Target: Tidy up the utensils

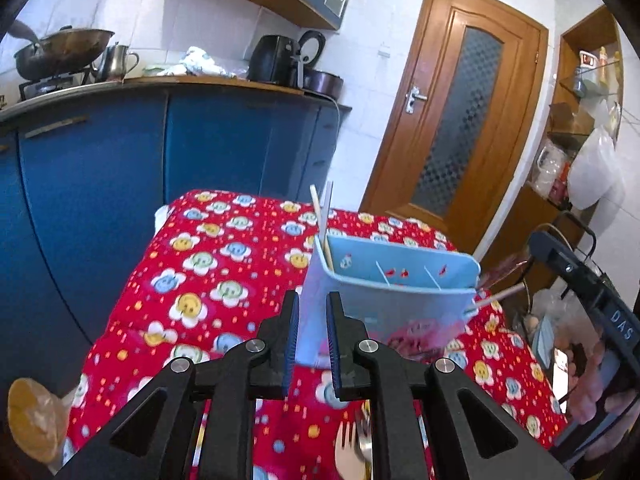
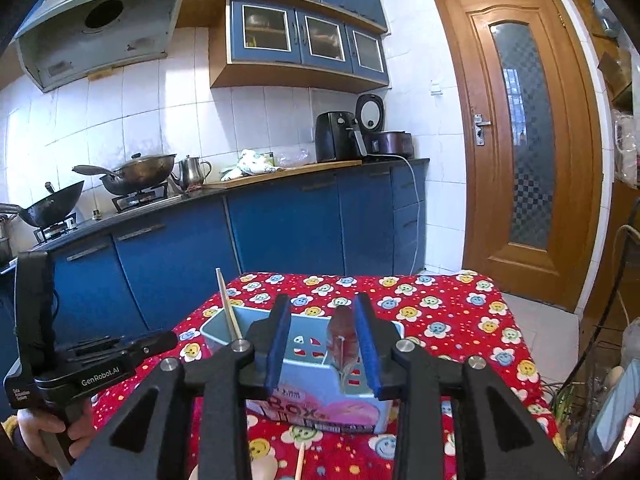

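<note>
A light blue utensil box (image 1: 396,296) with inner dividers stands on the red flowered tablecloth (image 1: 208,264). It also shows in the right wrist view (image 2: 316,384). Chopsticks (image 1: 322,216) stand in its left compartment. My left gripper (image 1: 312,312) has its jaws on either side of the box's left end wall, with a narrow gap. My right gripper (image 2: 322,332) is open above the box, with a reddish spoon-like utensil (image 2: 342,344) standing between its fingers over the right compartment. A thin stick (image 1: 500,296) pokes out at the box's right.
A wooden fork and a metal utensil (image 1: 354,450) lie on the cloth near me. A chopstick (image 2: 300,460) lies in front of the box. Blue kitchen cabinets (image 2: 280,232) stand behind the table, a wooden door (image 2: 520,140) to the right.
</note>
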The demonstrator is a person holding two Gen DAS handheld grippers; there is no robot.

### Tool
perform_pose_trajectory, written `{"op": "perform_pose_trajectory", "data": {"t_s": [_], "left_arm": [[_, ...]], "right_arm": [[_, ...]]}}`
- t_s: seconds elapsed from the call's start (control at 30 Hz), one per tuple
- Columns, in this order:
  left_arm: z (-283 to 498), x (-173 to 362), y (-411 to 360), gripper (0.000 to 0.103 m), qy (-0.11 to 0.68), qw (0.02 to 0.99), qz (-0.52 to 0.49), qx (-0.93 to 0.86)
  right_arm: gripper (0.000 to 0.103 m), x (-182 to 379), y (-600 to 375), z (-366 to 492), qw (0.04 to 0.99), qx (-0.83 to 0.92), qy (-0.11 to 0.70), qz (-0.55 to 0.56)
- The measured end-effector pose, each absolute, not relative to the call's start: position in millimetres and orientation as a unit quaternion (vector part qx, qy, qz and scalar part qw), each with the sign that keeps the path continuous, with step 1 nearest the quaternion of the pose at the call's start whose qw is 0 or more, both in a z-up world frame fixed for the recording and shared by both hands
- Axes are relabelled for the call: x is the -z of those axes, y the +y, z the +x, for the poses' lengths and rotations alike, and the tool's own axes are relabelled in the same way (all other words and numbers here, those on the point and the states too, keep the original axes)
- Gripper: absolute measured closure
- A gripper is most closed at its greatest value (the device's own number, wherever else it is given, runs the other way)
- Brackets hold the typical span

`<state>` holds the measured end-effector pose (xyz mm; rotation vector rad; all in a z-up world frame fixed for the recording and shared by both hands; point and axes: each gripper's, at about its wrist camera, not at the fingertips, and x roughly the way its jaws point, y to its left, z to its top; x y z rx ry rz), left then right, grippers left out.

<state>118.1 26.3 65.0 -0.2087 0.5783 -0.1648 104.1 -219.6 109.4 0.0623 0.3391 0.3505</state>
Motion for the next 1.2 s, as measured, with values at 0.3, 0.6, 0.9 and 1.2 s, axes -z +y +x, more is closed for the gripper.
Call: {"op": "perform_pose_trajectory", "data": {"t_s": [0.3,0.6,0.9,1.2], "left_arm": [[93,-59,19,0.089,0.327,0.936,-0.085,0.099],[83,-43,6,0.089,0.367,0.918,-0.088,0.122],[87,-24,-13,0.089,0.41,0.898,-0.076,0.143],[96,-2,-23,0.089,0.453,0.875,-0.079,0.151]], "right_arm": [[0.067,-111,-229,68,0.97,-0.169,0.172,0.028],[0.067,-100,-242,44,0.965,-0.167,0.195,0.047],[0.067,-72,-255,42,0.957,-0.156,0.239,0.059],[0.066,-49,-266,46,0.948,-0.154,0.268,0.077]]}}
